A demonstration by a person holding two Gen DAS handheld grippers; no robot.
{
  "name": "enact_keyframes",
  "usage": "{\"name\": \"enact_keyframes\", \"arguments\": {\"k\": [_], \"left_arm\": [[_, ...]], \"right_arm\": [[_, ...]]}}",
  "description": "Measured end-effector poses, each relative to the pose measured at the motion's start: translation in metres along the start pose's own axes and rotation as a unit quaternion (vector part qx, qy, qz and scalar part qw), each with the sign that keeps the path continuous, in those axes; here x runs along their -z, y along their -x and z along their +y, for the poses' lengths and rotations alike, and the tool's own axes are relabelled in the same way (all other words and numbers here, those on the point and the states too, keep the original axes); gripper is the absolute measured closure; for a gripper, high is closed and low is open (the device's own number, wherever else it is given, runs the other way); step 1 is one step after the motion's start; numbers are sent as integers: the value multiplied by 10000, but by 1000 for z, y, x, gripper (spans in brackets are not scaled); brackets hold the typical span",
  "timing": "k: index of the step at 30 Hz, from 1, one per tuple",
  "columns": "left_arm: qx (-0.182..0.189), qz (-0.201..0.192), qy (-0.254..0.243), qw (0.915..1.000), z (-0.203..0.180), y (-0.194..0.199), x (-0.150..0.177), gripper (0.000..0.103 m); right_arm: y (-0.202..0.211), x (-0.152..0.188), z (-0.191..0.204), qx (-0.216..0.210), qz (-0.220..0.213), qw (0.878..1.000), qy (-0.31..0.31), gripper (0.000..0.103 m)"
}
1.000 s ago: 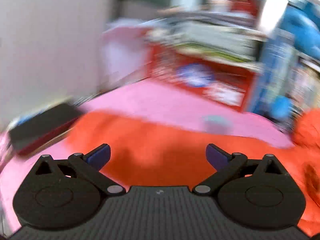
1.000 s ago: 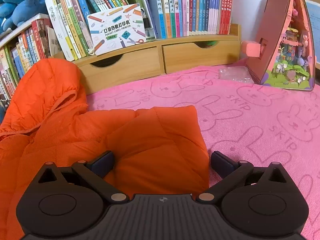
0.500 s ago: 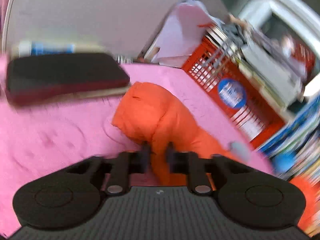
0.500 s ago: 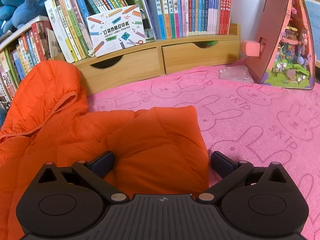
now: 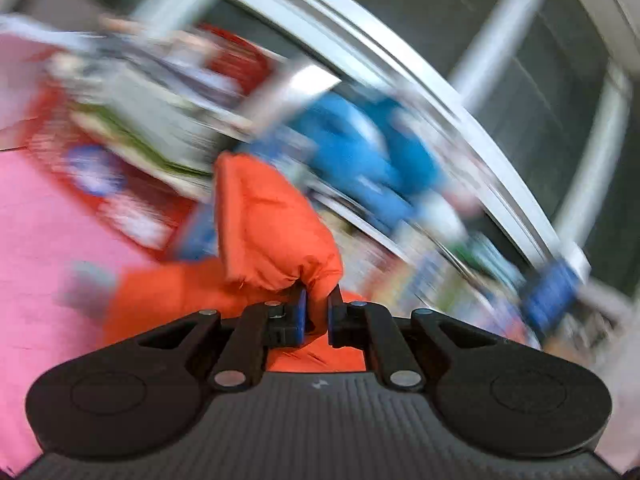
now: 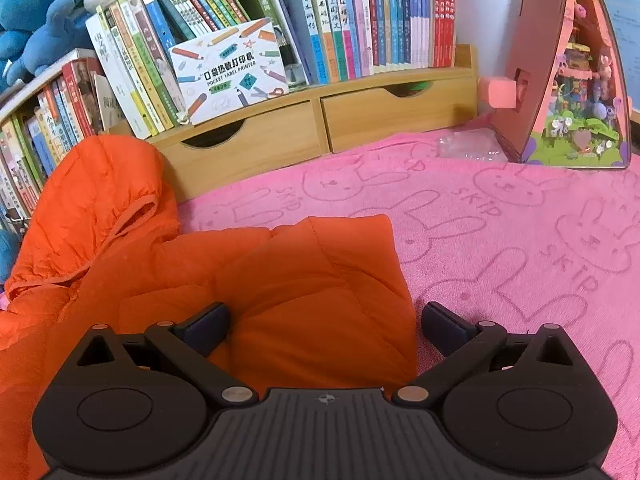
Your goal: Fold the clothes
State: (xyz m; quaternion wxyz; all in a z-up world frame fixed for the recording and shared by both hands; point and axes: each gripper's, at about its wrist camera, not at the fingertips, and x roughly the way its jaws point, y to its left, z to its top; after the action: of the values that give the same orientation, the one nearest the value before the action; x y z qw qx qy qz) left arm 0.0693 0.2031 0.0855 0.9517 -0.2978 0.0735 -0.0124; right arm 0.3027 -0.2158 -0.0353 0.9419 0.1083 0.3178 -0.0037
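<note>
An orange padded hooded jacket (image 6: 280, 280) lies on a pink bunny-print cloth (image 6: 500, 220). Its hood (image 6: 92, 200) leans against the bookshelf at the left, and one sleeve points away from me. My right gripper (image 6: 325, 322) stands open, its fingers either side of that sleeve's near end. In the blurred left wrist view, my left gripper (image 5: 317, 312) is shut on a fold of the jacket's sleeve (image 5: 272, 228), which is lifted above the pink cloth (image 5: 44, 240).
A wooden drawer unit (image 6: 320, 128) with rows of books stands along the back. A miniature house model (image 6: 568, 88) and a clear plastic bag (image 6: 468, 148) sit at the back right. Blue plush toys (image 6: 36, 12) top the left shelf. A red crate (image 5: 120, 184) lies beyond the left gripper.
My left gripper went from open over the jacket to shut on a sleeve, then lifted and swung it toward the shelves. The right gripper has stayed open and still.
</note>
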Motion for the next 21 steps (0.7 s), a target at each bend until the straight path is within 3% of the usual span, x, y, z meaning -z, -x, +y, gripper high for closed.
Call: {"name": "enact_keyframes", "arguments": {"k": [2,4,7,10,13,17,19,21], "left_arm": [[327,301,-319,9985,-32,-27,18,92],[363,641,-601,9955,-55,-58,47,90],[91,1543,-883,9840,-73,-108,101,84],[-381,2173,-1485,9640,-83,-136,150,83],[-461,2045,-1886,9594,-101,-121,154,79],[62,1313,-2196,9667,-115,-70,129,70],[25,976,-2357,9669,-111,-46,122,50],[-207,770,-2423,9669,-101,-28,117,48]], "right_arm": [[0,0,-1,-20,-9,10000,-26,0],[1,0,-1,-42,-20,10000,-56,0],[1,0,-3,-79,-35,9999,-101,0],[2,0,-5,-139,-59,9997,-176,0],[3,1,-8,-197,-85,9994,-255,0],[4,1,-5,-230,-72,9995,-221,0],[13,4,3,-686,-27,9975,-158,0],[22,7,11,-1141,18,9934,-95,3]]}}
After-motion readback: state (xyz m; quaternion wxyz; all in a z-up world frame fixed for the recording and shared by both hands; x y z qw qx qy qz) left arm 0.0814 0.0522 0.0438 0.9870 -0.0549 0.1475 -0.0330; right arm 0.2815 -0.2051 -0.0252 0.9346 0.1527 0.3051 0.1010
